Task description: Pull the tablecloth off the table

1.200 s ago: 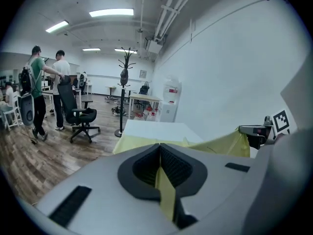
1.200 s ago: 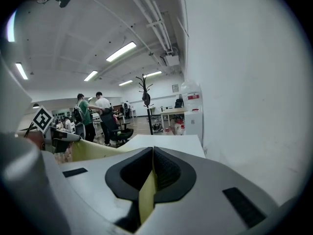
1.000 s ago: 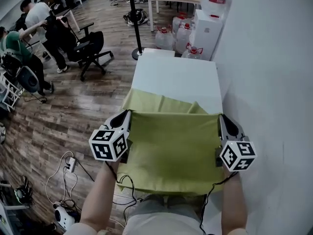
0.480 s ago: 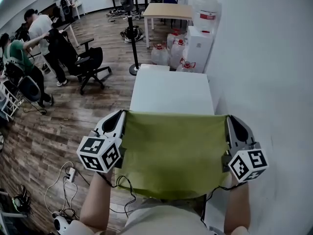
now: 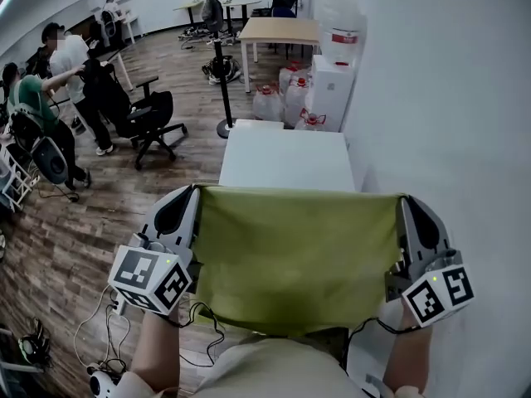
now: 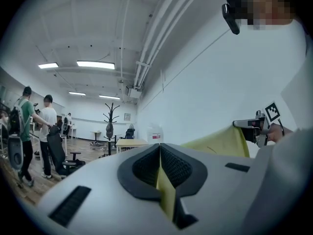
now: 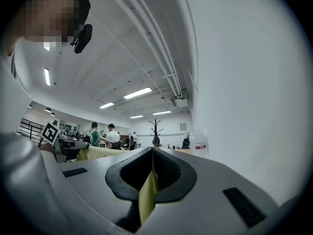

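Observation:
The yellow-green tablecloth hangs stretched in the air between my two grippers, in front of the person's body. It is clear of the white table, whose top shows bare beyond it. My left gripper is shut on the cloth's left corner; the cloth shows pinched between its jaws. My right gripper is shut on the right corner, and the cloth sits pinched between its jaws too. The cloth's upper edge runs taut and level from one gripper to the other.
A white wall runs along the table's right side. Water jugs and a white dispenser stand beyond the table's far end, with a coat stand. People and black office chairs are at the left on the wood floor. Cables lie near the person's feet.
The cloth has come fully off the table and been lifted up; both grippers moved back toward the person and slightly apart. The table top is now bare.

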